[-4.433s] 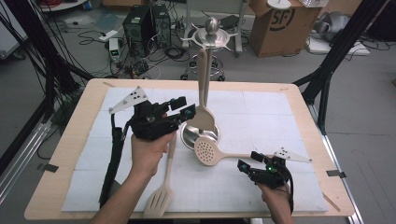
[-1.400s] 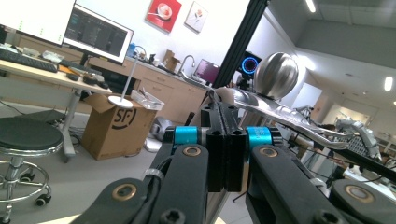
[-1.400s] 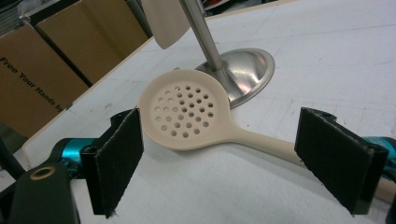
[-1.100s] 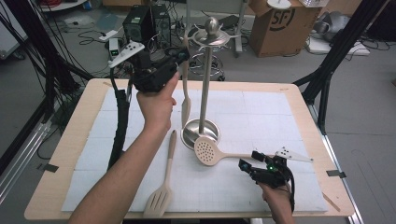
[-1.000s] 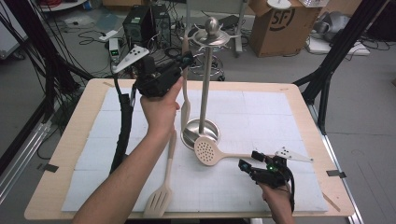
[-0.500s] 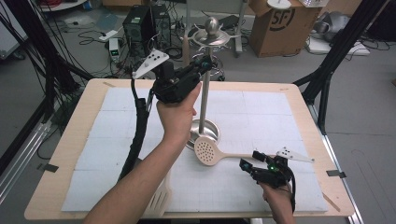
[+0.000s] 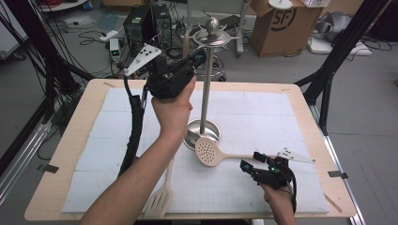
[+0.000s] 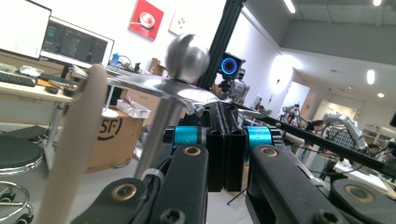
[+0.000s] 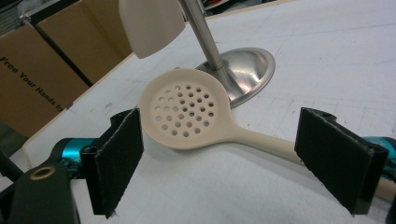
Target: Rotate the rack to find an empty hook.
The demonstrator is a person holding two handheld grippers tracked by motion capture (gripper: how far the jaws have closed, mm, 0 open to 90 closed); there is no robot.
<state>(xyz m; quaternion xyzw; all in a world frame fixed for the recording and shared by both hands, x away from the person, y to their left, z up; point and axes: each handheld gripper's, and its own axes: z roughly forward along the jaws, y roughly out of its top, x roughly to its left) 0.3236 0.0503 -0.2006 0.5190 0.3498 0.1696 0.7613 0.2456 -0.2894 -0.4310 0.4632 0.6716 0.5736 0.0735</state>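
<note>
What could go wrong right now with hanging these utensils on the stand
The left gripper is shut right at the rack top; a nudge might tip the stand, since the base is small. The hanging utensil beside the pole may swing off. The right gripper is open around the skimmer handle, so closing off-centre could skid the skimmer away.

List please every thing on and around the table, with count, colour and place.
Utensil stand: 1, silver; table middle, ball on top.
Skimmer spoon: 1, cream; lying against the stand's base.
Slotted spatula: 1, cream; near table edge.
Hung spoon: 1, cream; hanging beside the stand's pole.
White mat: 1; covers the wooden table.
Cardboard box: 1, brown; floor behind.
Left gripper: black, jaws together, raised at the stand's top.
Right gripper: black, open around the skimmer's handle.
</note>
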